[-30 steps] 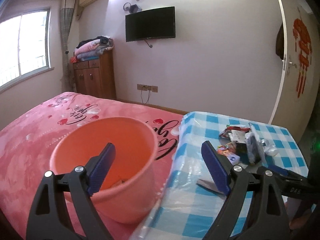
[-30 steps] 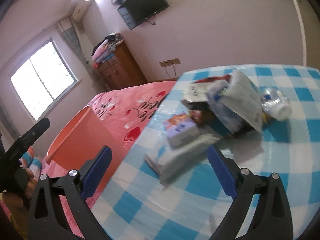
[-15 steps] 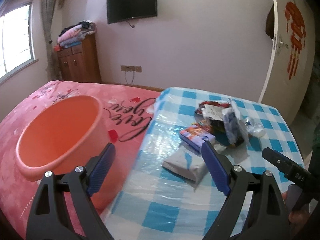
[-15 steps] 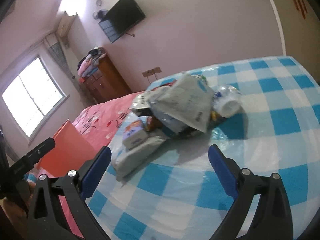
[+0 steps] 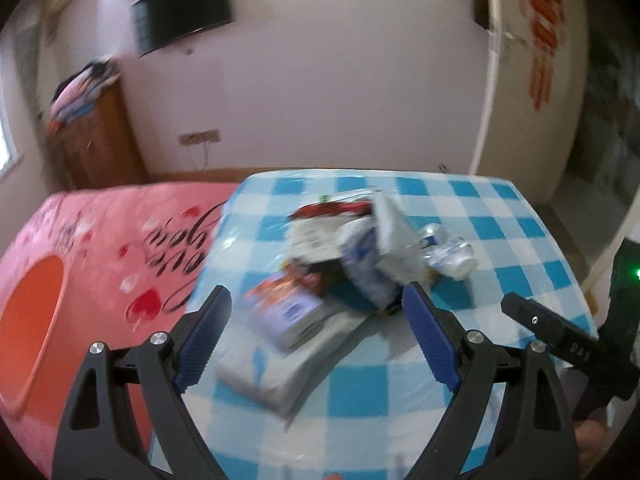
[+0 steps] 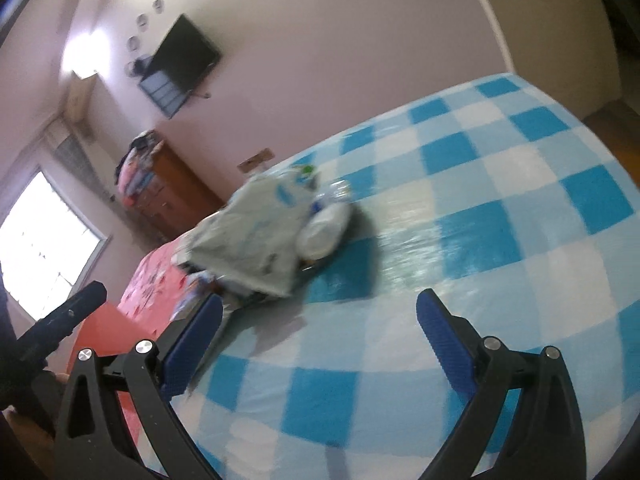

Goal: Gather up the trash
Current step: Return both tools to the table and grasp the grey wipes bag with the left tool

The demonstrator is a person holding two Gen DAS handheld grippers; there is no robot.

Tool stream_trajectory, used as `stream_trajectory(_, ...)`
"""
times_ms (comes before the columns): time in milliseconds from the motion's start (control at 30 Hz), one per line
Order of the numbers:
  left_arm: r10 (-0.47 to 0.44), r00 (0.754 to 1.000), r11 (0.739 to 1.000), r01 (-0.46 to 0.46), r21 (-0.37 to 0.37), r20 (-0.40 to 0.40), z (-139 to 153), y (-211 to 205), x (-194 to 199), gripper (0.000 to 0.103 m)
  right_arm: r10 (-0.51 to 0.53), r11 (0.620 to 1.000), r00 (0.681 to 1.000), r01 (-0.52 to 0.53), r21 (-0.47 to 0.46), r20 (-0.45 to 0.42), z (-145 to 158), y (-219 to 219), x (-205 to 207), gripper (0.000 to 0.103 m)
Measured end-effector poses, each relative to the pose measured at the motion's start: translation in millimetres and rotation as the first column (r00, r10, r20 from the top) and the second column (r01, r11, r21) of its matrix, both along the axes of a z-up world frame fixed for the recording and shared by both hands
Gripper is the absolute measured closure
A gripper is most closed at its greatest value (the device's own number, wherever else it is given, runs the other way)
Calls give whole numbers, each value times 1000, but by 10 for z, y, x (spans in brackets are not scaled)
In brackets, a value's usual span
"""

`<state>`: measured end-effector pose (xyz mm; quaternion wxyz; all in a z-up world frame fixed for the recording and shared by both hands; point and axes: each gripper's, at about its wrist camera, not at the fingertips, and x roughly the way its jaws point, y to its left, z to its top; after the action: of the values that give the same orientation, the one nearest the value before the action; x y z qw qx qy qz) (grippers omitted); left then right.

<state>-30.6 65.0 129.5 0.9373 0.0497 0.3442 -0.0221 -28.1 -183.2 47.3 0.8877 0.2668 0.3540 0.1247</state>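
Observation:
A heap of trash (image 5: 360, 248) lies on the blue-checked table (image 5: 500, 248): a flat grey packet (image 5: 296, 360), a small colourful box (image 5: 284, 312), crumpled bags and a crushed clear bottle (image 5: 448, 248). My left gripper (image 5: 316, 336) hangs open just before the grey packet and the box, holding nothing. An orange bucket (image 5: 28, 312) stands on the pink bed at far left. In the right wrist view the heap (image 6: 260, 232) sits ahead and left, topped by a grey bag. My right gripper (image 6: 320, 340) is open over bare cloth, empty.
A pink bed (image 5: 132, 248) adjoins the table's left side. A wooden cabinet (image 5: 100, 140) with folded clothes stands against the far wall under a wall TV (image 5: 184, 8). A white door (image 5: 532, 80) is at the right. The right gripper's tip (image 5: 560, 340) juts in beside my left.
Both views swung right, from the orange bucket toward the trash heap. The bucket slid to the left edge and the heap came closer and more central. Both grippers stayed open.

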Motion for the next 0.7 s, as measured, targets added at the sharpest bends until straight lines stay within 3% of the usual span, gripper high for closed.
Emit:
stream_trajectory(100, -69, 998, 993, 69, 100, 1, -66, -376, 175, 15, -62, 998, 998, 62, 18, -8, -14, -239, 21, 7)
stream_trajectory(233, -141, 990, 947, 136, 292, -3, -254, -909, 413, 15, -146, 989, 989, 146, 21, -5, -12, -539, 9, 7)
stream_trajectory(300, -146, 989, 931, 142, 335, -13, -300, -1041, 550, 15, -168, 985, 986, 168, 44, -10, -29, -646, 12, 7)
stream_trajectory(433, -177, 981, 950, 192, 246, -81, -369, -1199, 900, 15, -191, 979, 981, 192, 71, -24, -70, -784, 20, 7)
stream_trajectory(567, -137, 984, 958, 161, 238, -114, -472, -1245, 1216, 15, -195, 978, 981, 195, 76, -12, -51, -841, 16, 7)
stream_trajectory(700, -95, 972, 978, 131, 163, -213, -667, -1167, 1537, 19, -200, 977, 980, 200, 74, -6, -39, -895, 21, 7)
